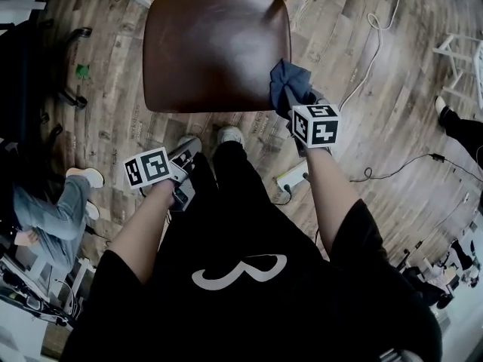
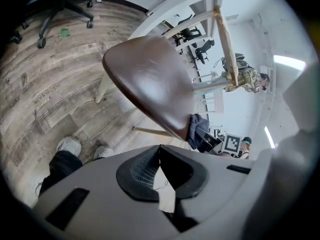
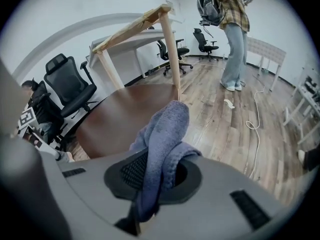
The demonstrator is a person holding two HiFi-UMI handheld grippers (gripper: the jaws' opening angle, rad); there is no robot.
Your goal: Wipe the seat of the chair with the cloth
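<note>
The cloth (image 1: 290, 80), a bunched blue towel, sits at the near right corner of the brown chair seat (image 1: 215, 47), half over the edge. The right hand-held gripper (image 3: 152, 179) is clenched on it: a thick fold runs between the jaws and loops out ahead of them. Whether the fold presses on the seat or only hovers against the rim is hard to tell.

The likeliest trouble is poor coverage. Wadded like this, the cloth probably offers only a narrow ridge to the surface, so strokes may leave unwiped bands across the glossy seat. Starting so close to the corner, a stroke could also slide off the edge, or the fold could drag out of the jaws as it catches the rim. Tilted too steeply, the hard jaw tips might scrape the finish.

The left hand-held gripper (image 2: 160, 165) is closed on nothing and held low by the person's legs, well apart from the chair. With nothing bracing it, the chair may skid on the wooden floor (image 1: 113, 119) under a firm push.
</note>
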